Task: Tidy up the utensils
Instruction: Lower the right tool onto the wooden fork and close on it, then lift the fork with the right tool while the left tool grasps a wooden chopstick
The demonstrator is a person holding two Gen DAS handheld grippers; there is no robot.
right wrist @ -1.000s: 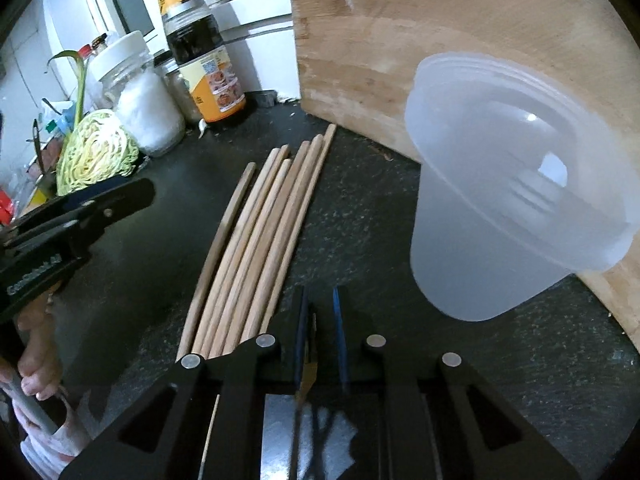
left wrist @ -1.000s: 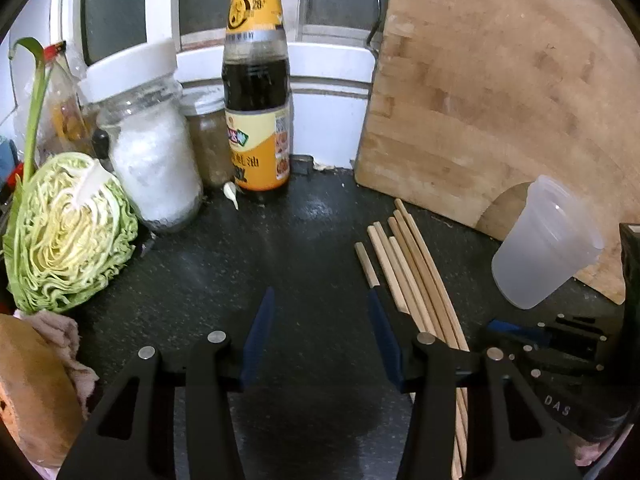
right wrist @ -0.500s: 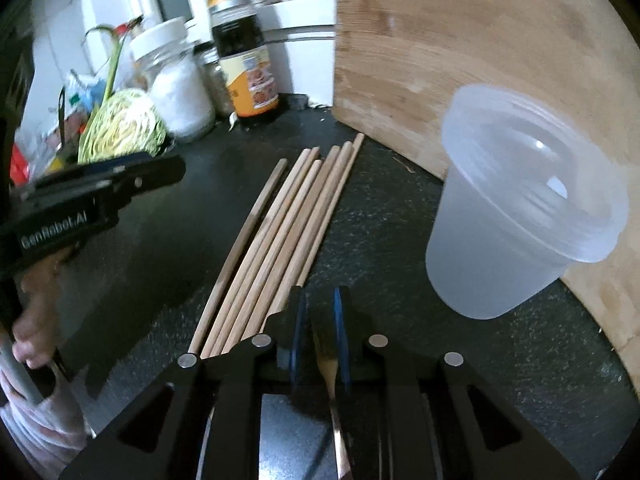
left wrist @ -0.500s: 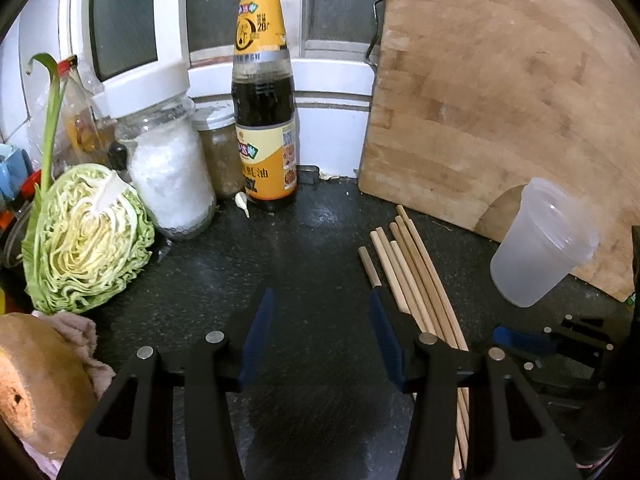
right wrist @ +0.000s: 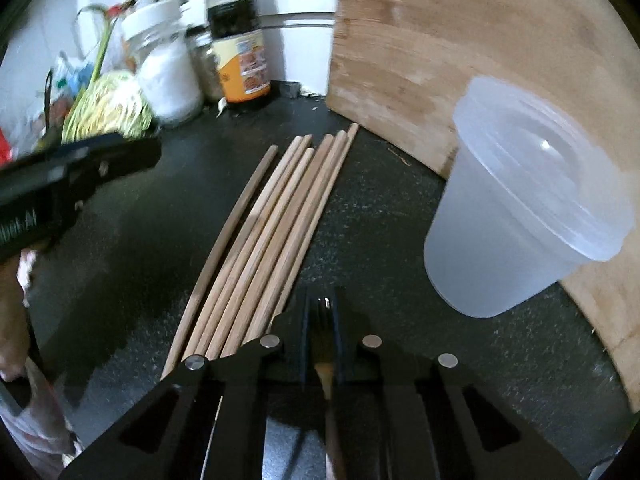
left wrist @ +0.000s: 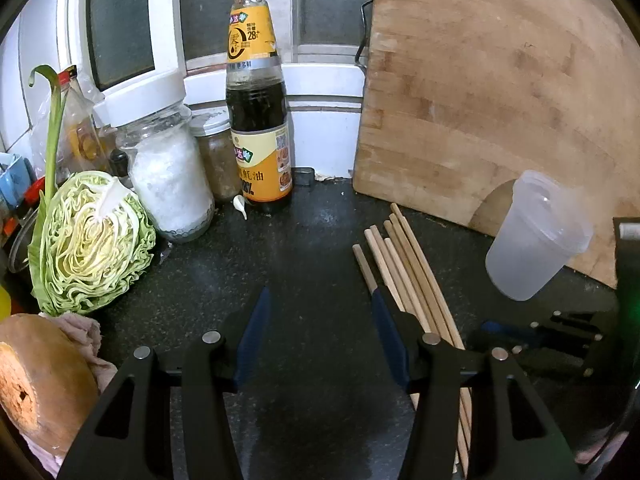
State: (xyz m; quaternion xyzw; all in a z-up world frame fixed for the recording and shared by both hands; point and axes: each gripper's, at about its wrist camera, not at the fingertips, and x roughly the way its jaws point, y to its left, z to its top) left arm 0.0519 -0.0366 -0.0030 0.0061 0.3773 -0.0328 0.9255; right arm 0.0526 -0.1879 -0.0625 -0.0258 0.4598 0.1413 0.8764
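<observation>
A: Where are the chopsticks (right wrist: 280, 216)?

B: They lie side by side on the dark counter (right wrist: 380, 220). Their near ends are just left of the right gripper (right wrist: 323, 296).

A: Is that gripper holding anything?

B: Its jaws have just been closing and are almost together now. A single chopstick (right wrist: 325, 364) runs between them. It looks pinched, but it is dark in there.

A: And the left gripper (left wrist: 320, 294)?

B: Its jaws are apart with nothing in them. It hangs over bare counter, and the chopsticks are just beside its right finger.

A: What is close by?

B: A cloudy plastic cup (right wrist: 520, 216) stands to the right of the chopsticks, near them but not touching. It is right in front of the wooden cutting board (right wrist: 420, 40), which leans against the wall. A cut cabbage (left wrist: 92, 240), a white jar (left wrist: 168, 176) and a sauce bottle (left wrist: 258, 120) crowd the far left.

A: Any open room?

B: Yes, the middle of the counter between the jars and the chopsticks.
</observation>
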